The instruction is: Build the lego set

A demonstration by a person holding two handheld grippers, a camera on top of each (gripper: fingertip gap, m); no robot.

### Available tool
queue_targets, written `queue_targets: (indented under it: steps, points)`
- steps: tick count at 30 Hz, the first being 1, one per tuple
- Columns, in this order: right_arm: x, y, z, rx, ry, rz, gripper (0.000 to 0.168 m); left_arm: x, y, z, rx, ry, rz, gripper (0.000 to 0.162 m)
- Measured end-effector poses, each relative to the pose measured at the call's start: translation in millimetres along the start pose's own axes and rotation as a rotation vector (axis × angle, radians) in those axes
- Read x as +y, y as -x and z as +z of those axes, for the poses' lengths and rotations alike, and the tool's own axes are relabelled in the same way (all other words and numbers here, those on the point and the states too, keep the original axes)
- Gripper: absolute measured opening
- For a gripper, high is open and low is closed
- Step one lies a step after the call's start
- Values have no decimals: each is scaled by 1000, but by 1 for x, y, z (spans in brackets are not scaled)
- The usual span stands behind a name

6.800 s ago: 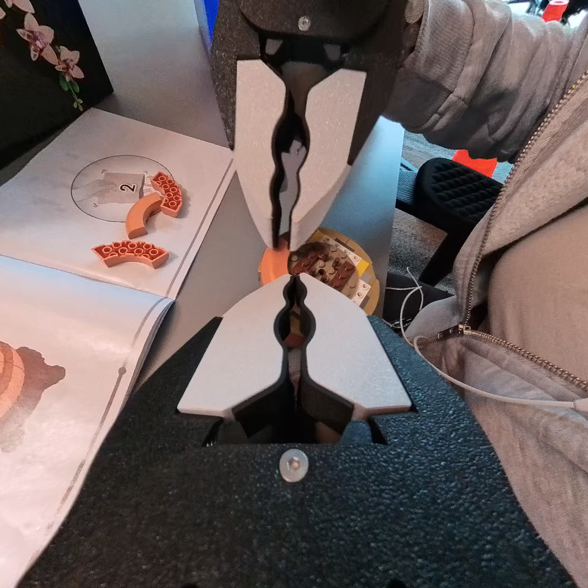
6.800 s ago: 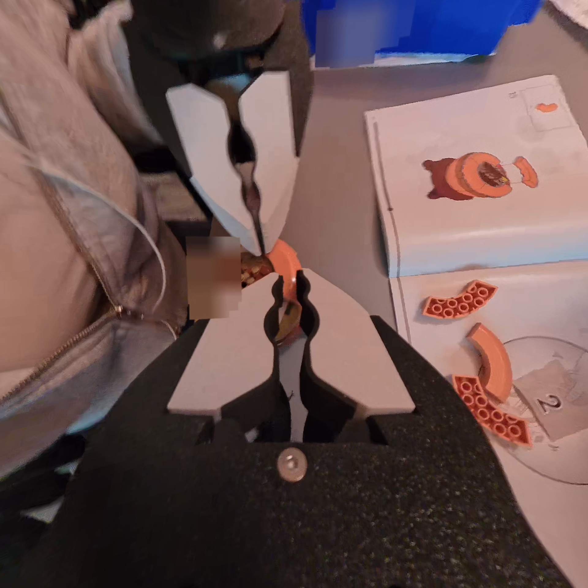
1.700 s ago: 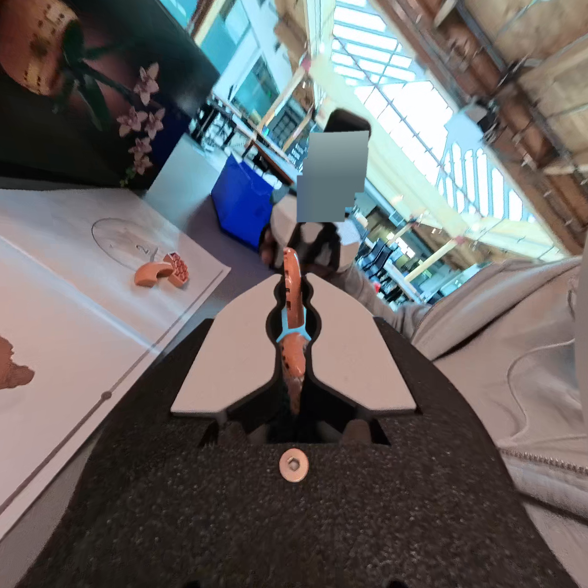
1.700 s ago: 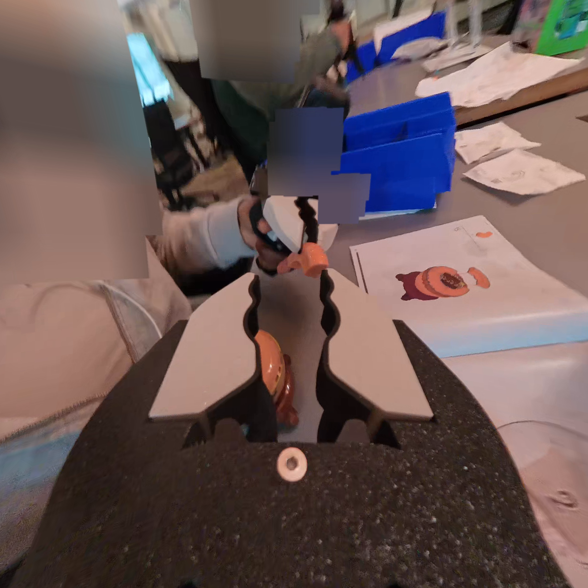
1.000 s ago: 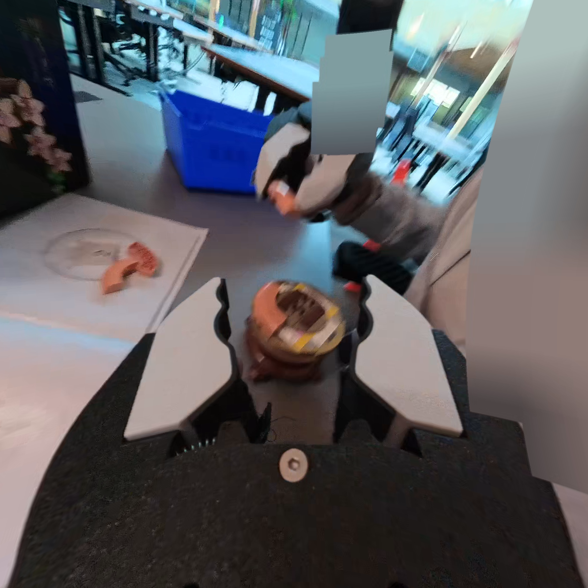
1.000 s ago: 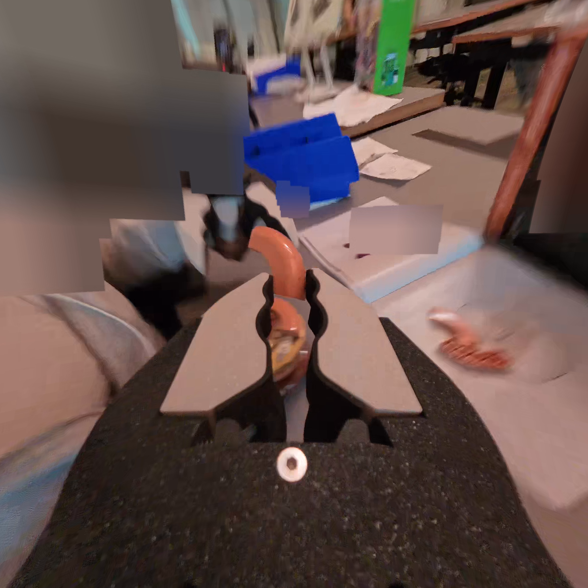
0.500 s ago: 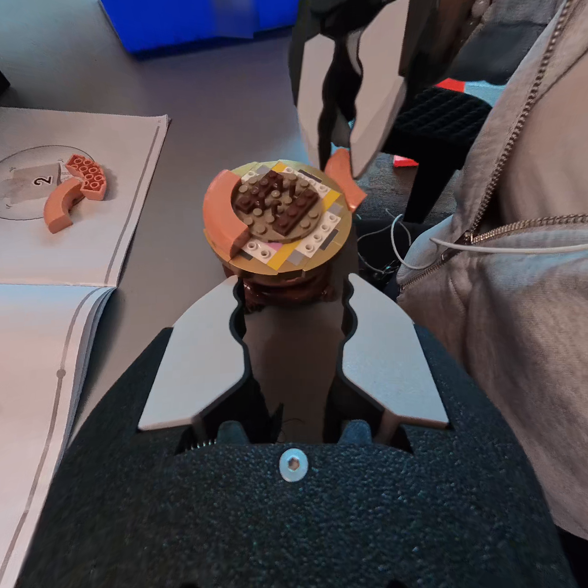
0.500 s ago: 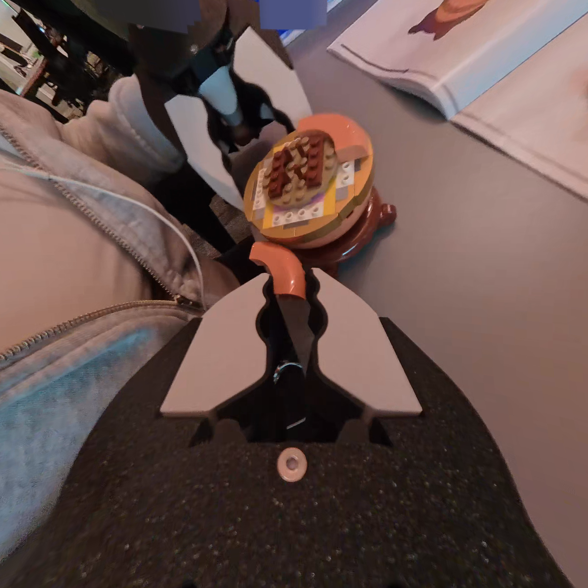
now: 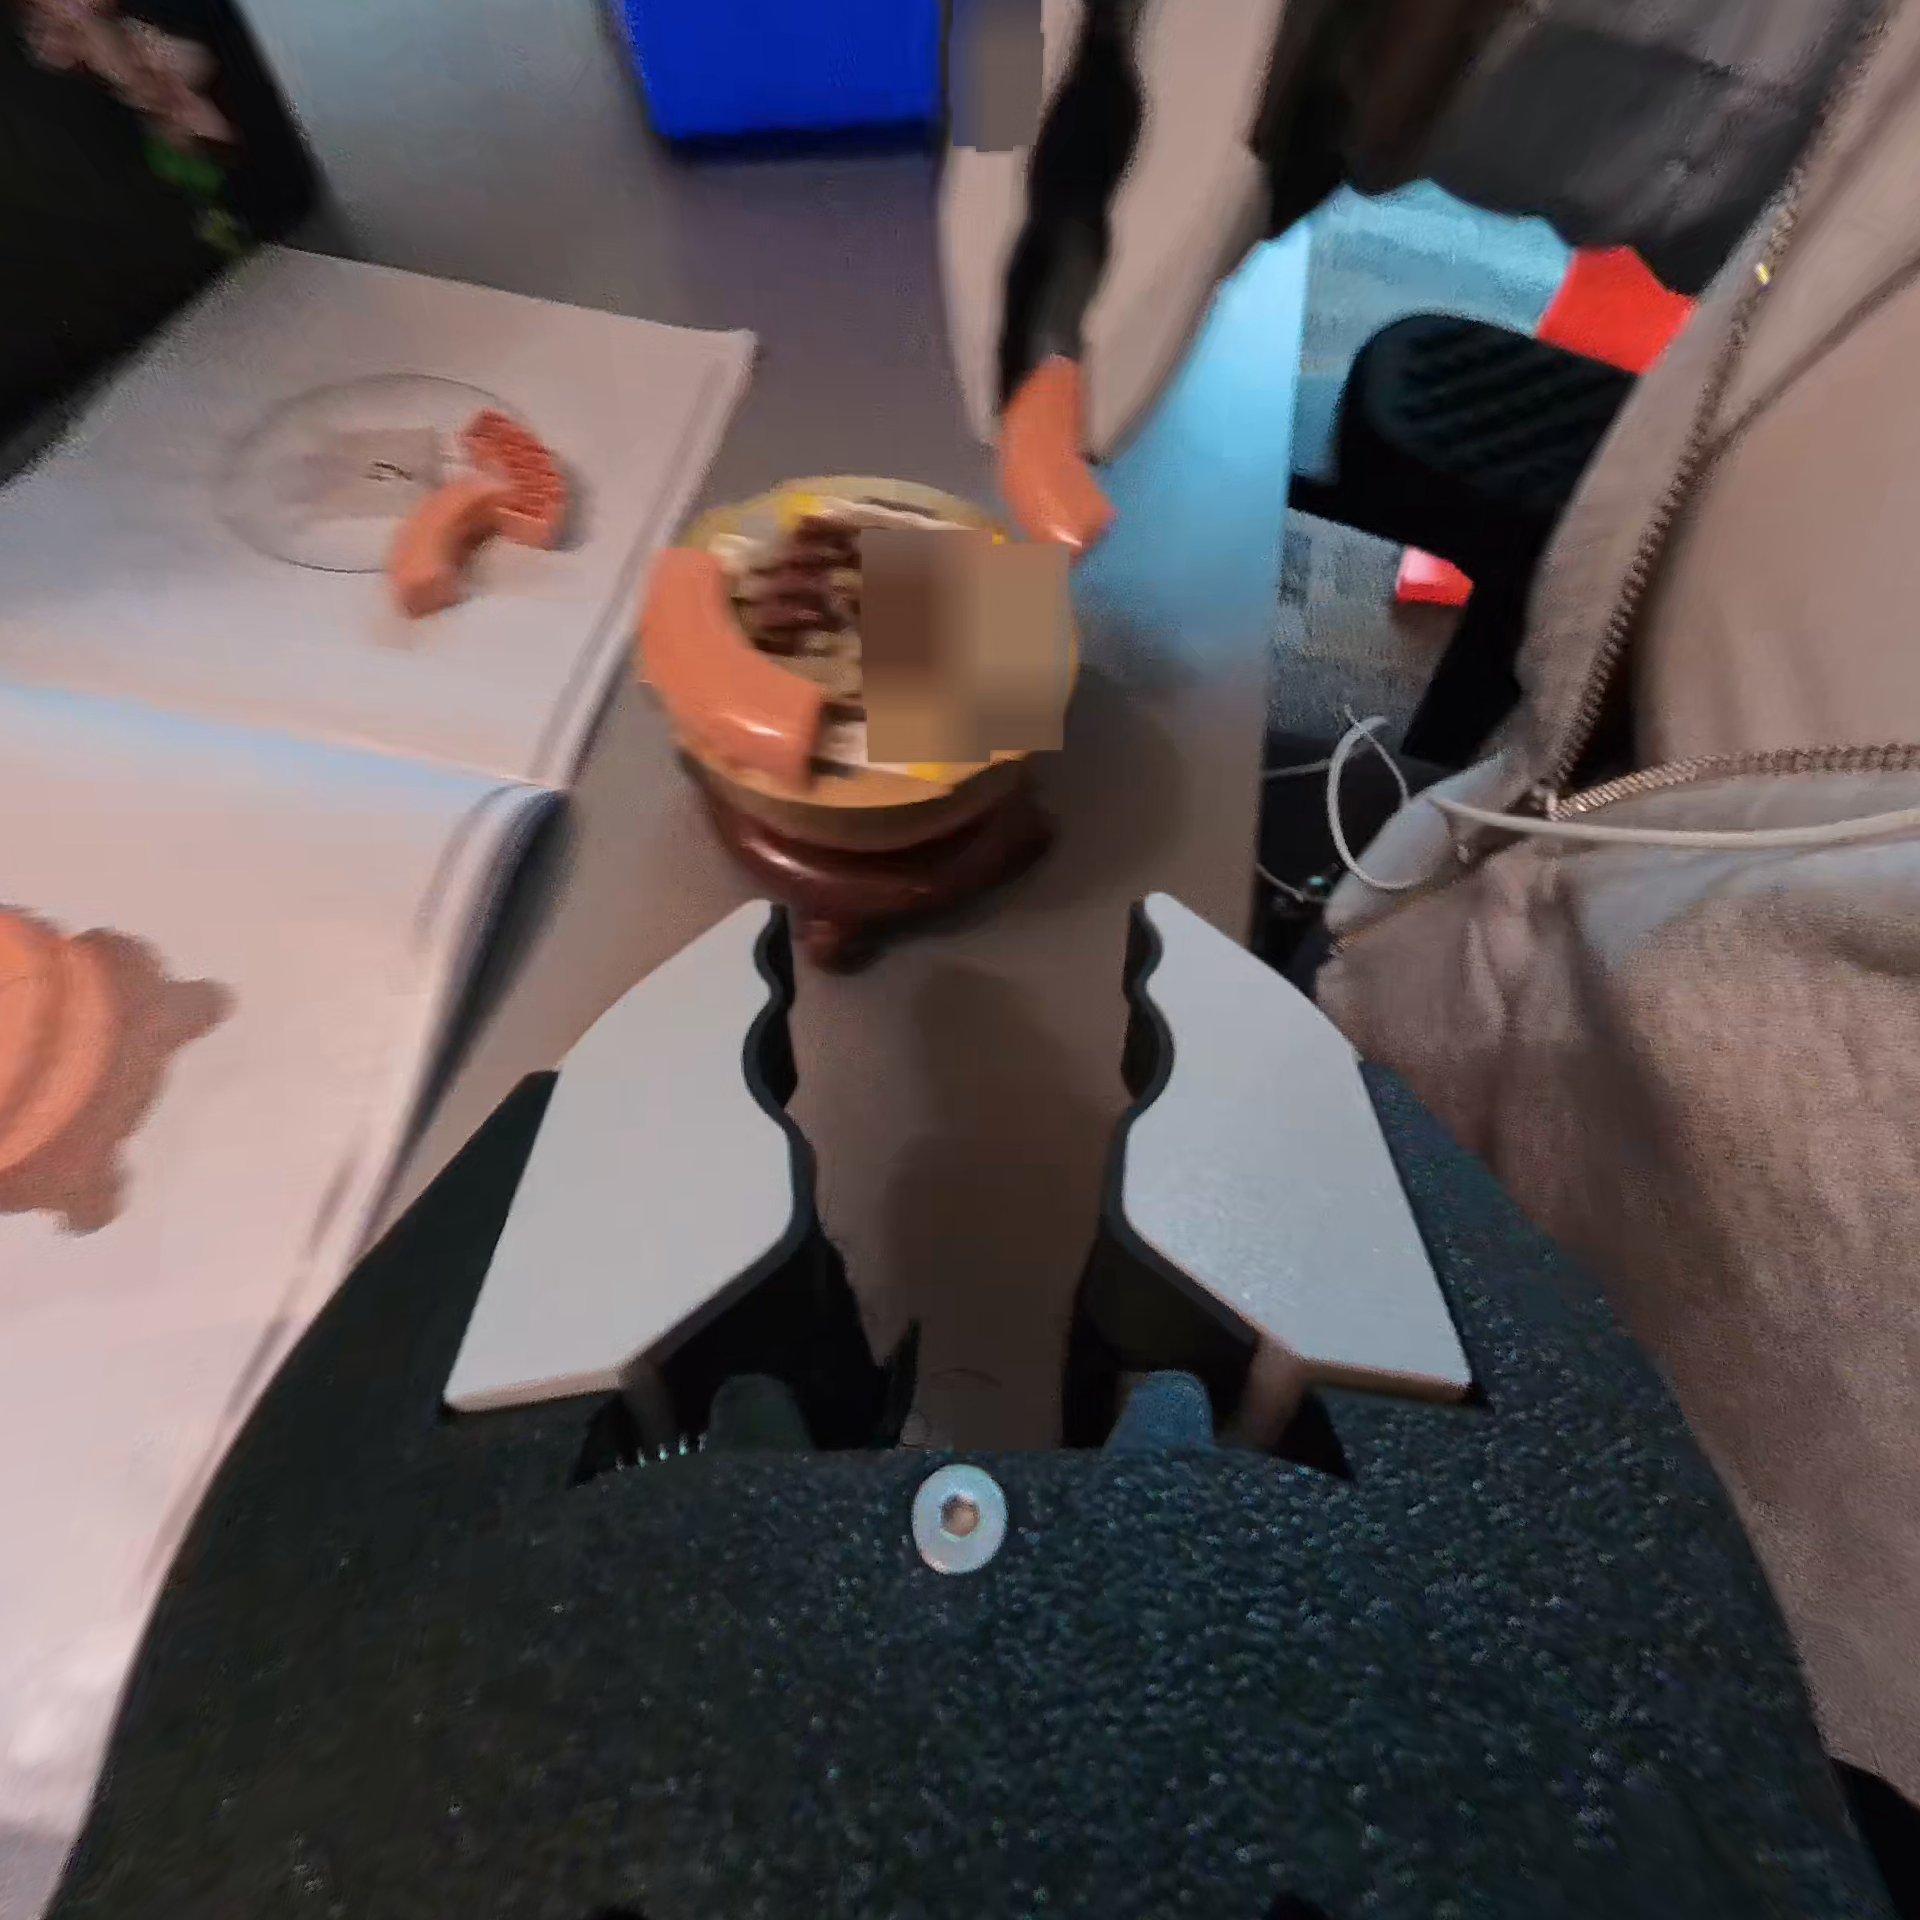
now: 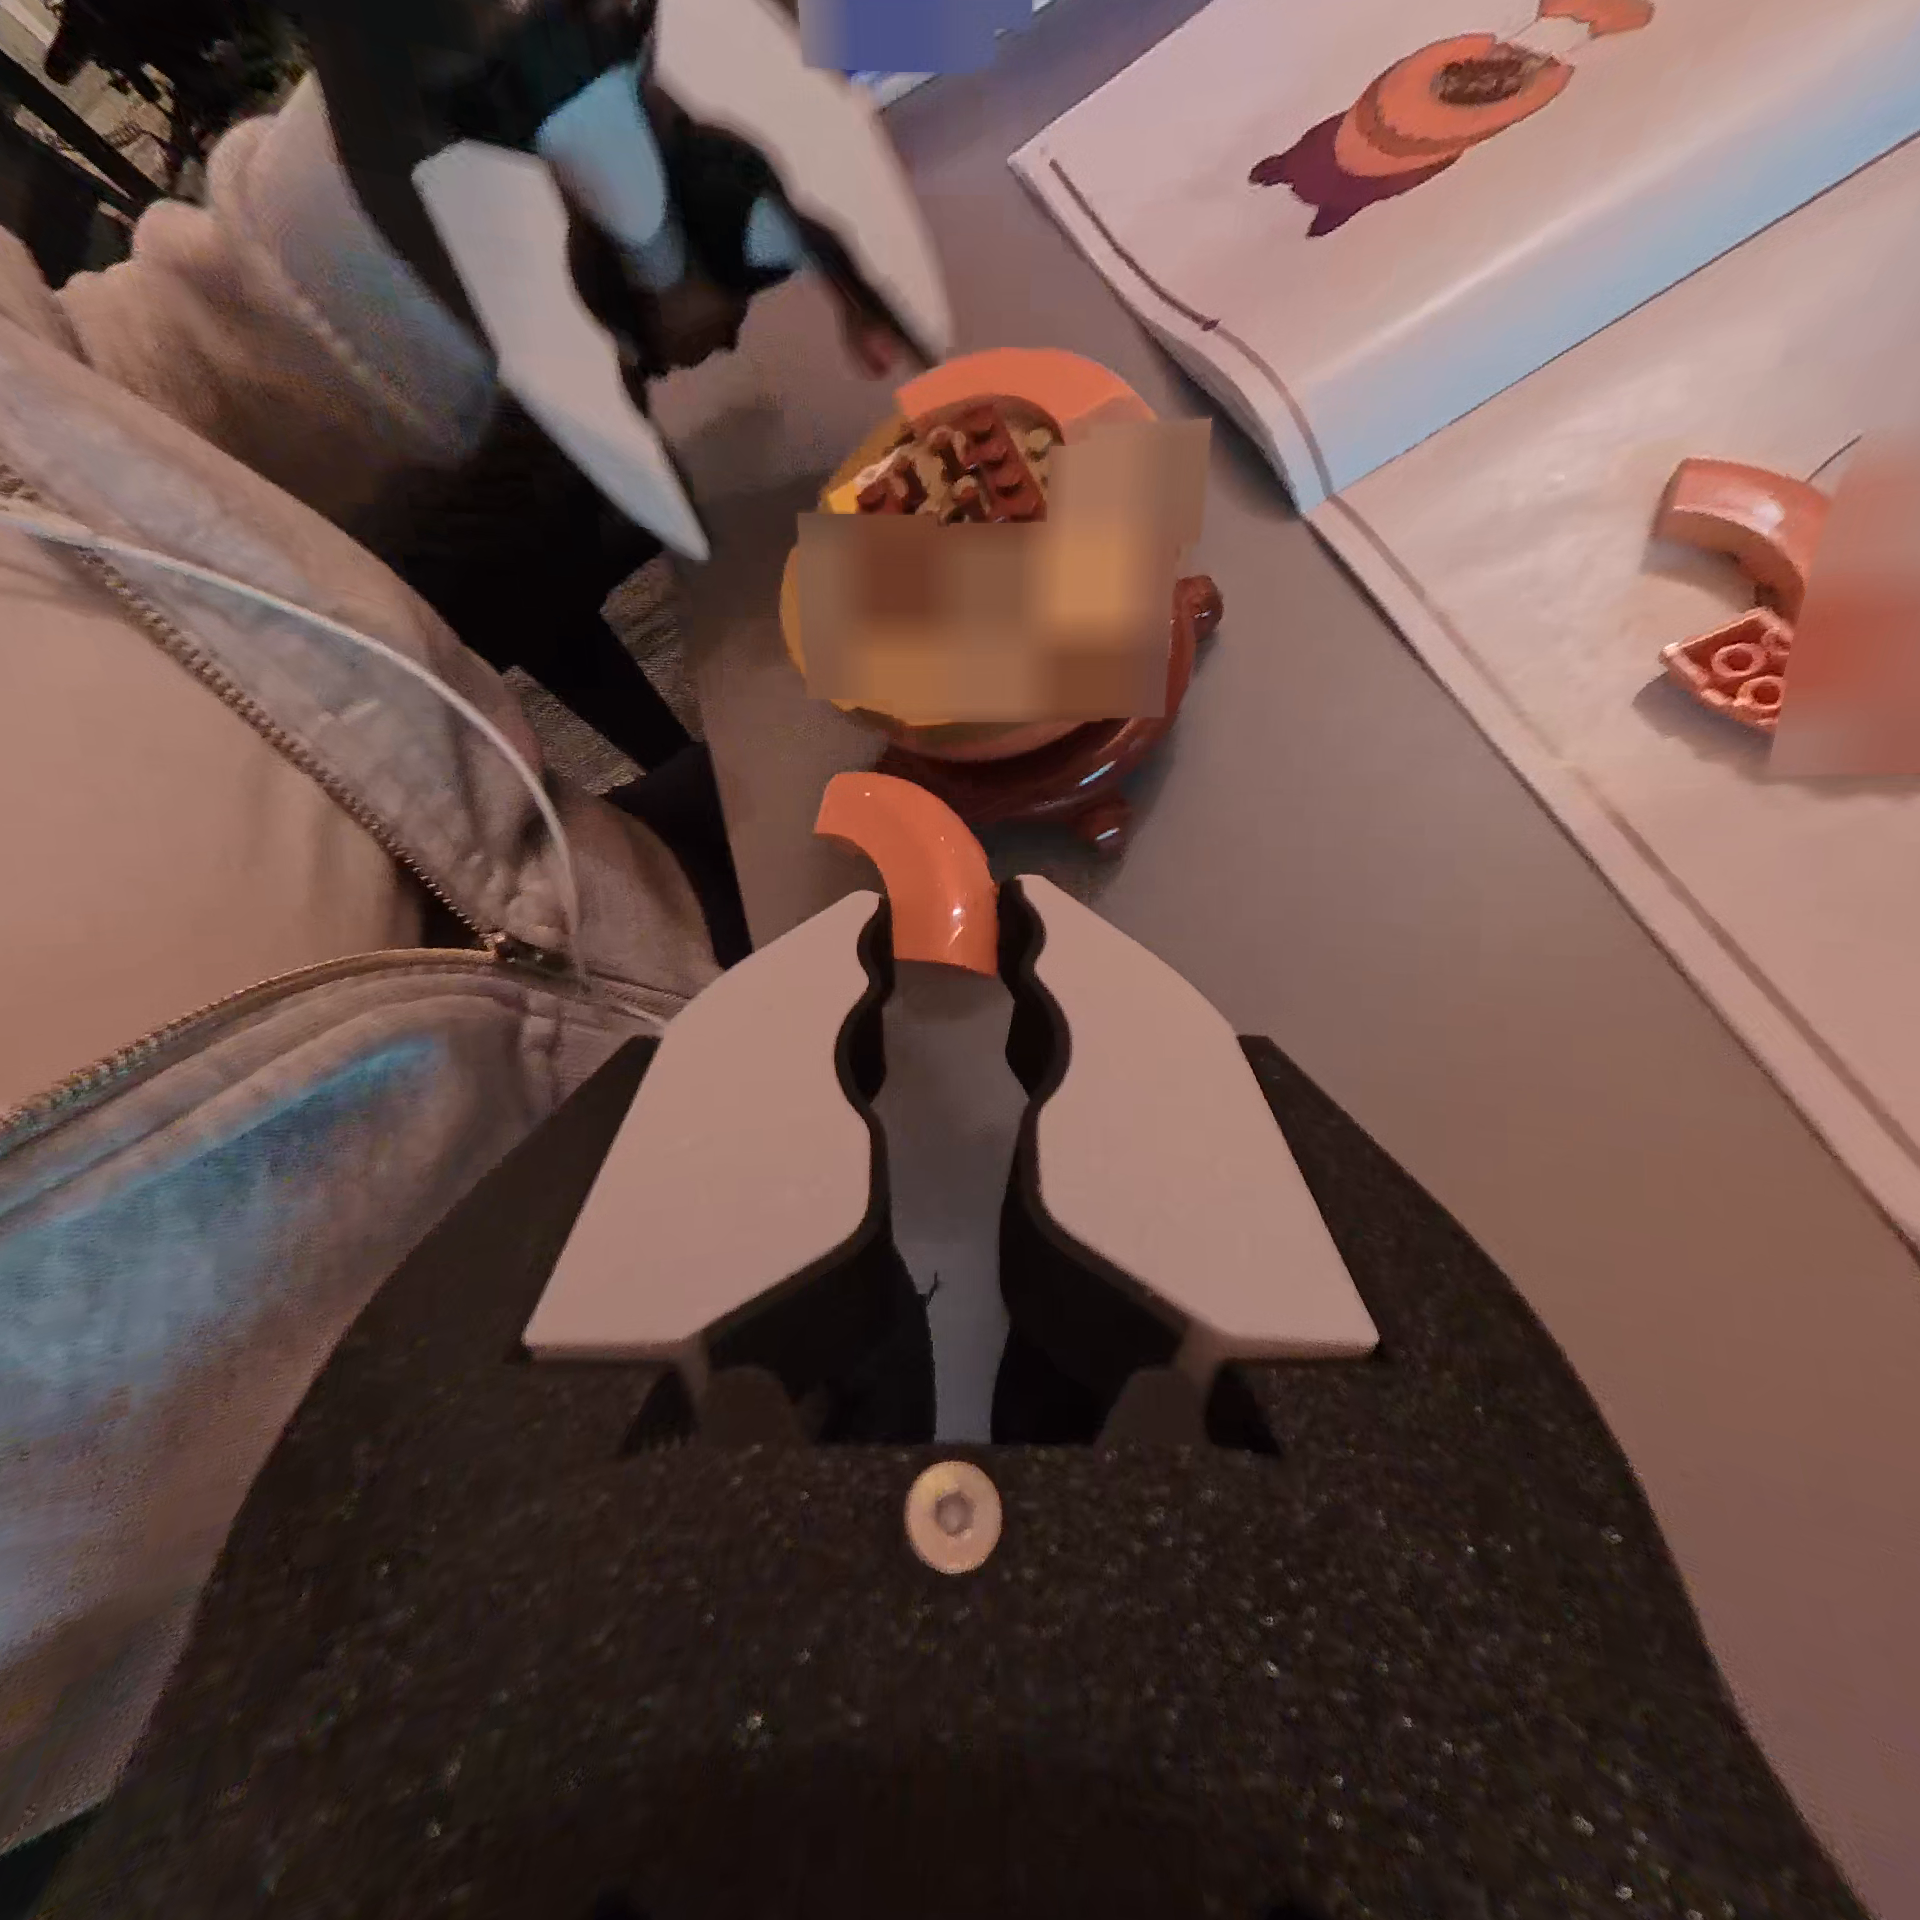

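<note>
Pinching the curved brick [image 10: 920, 883] in your right gripper [image 10: 940, 914], line it up over the bare rim of the pot [image 10: 997, 582] on the table, then steady its base with your spread, empty left gripper [image 9: 956, 935].

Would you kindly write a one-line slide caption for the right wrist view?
Right gripper holds a curved orange brick short of the round lego model on the grey table; open left gripper beyond.
</note>
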State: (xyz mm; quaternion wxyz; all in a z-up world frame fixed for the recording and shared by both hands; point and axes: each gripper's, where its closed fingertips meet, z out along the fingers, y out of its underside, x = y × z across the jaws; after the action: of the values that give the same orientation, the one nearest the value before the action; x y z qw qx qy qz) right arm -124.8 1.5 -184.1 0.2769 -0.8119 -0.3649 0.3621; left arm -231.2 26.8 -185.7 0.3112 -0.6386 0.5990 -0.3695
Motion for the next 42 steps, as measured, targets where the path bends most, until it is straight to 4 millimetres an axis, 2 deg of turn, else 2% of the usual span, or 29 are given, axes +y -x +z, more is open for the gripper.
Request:
queue_targets:
  steps: [2, 4, 7, 10, 15, 21, 24, 27, 29, 31, 33, 35, 38, 40, 42]
  points:
    - [1, 9, 6, -30, 0, 4, 19, -10, 14, -1, 8, -46, 39, 75]
    - [2, 6, 11, -7, 10, 6, 19, -17, 15, 9, 75, -82, 118, 83]
    - [-3, -5, 7, 30, -13, 16, 19, -21, 6, 21, 183, -99, 159, 81]
    - [-7, -15, 1, 82, -26, 11, 19, -18, 2, 19, 171, -86, 174, 73]
    - [-10, -20, 6, 90, -38, 9, 19, -17, -13, 17, 79, -94, 91, 85]
    - [-24, -30, 11, 119, -123, 12, 18, -25, -30, 22, -7, -175, -111, 82]
    - [-24, -34, 10, 130, -133, 18, 18, -31, -28, 27, -90, -250, -225, 78]
    - [-24, -43, -3, 183, -194, 33, 18, -28, -16, 25, -165, -277, -252, 78]
    - [-40, -39, -16, 190, -323, 8, 18, -30, -8, 18, -177, -300, -254, 75]
    - [-69, -25, -31, 187, -520, -105, 18, -42, 3, 6, -177, -345, -198, 68]
    - [-99, -7, -43, 164, -731, -219, 18, -64, 11, -4, -104, -408, -152, 61]
    - [-117, 3, -45, 153, -850, -283, 18, -91, 13, -7, 37, -462, -157, 56]
    - [-128, 9, -38, 173, -914, -340, 17, -121, 7, 0, 238, -458, -165, 47]
    - [-131, 12, -37, 169, -945, -340, 17, -121, 10, 13, 248, -389, -120, 38]
    - [-129, 11, -37, 183, -944, -329, 17, -116, 12, 21, 221, -356, -61, 21]
